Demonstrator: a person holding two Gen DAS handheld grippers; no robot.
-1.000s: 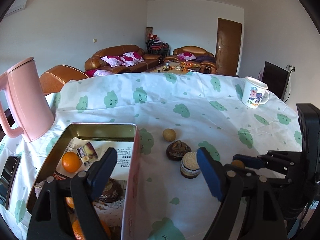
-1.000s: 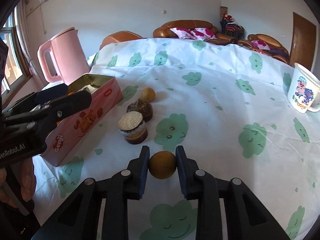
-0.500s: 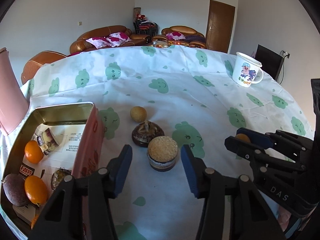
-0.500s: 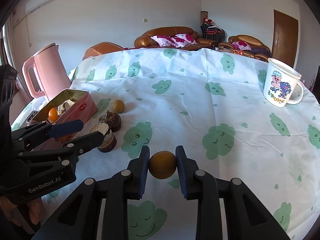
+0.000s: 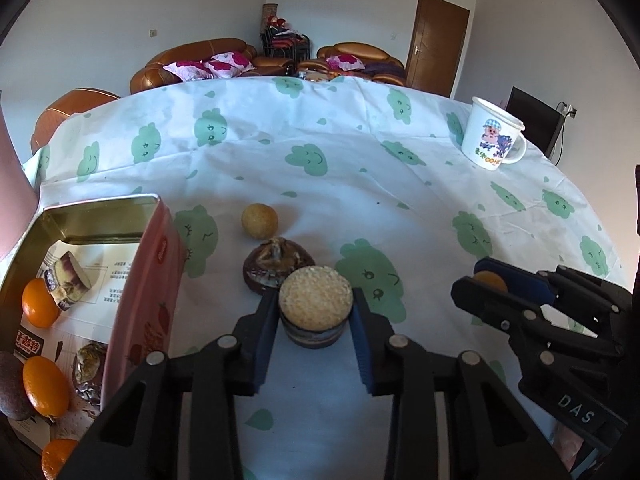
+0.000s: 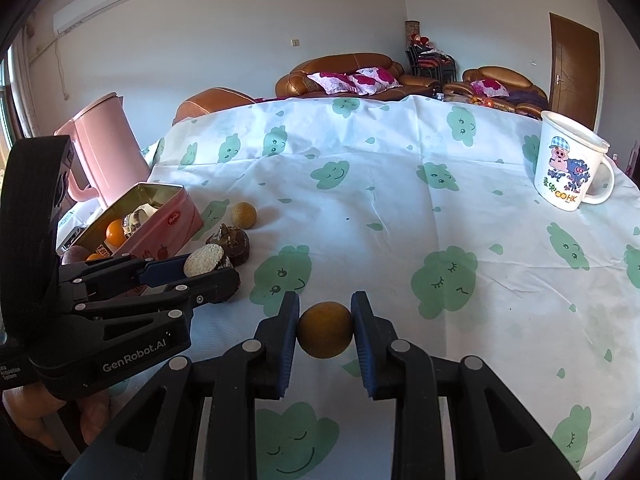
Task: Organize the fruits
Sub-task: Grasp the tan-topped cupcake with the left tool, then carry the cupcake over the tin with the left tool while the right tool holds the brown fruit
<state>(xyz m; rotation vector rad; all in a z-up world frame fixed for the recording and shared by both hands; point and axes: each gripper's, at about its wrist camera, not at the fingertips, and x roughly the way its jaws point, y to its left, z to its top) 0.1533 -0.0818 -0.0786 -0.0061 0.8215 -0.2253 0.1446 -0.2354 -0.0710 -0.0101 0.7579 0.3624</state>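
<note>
Cloud-print tablecloth [image 5: 360, 184], crumb-topped round cake [image 5: 315, 300] between closing jaws

White walls, brown leather sofas [image 6: 348, 70], wooden door [image 5: 436, 46], air conditioner [image 6: 92, 4], probably daylight

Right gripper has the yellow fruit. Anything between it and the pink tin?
Yes. The left gripper, shut on a crumb-topped cake, sits between the yellow fruit in the right gripper and the pink tin. A dark brown cake also lies beside the tin's near wall.
</note>
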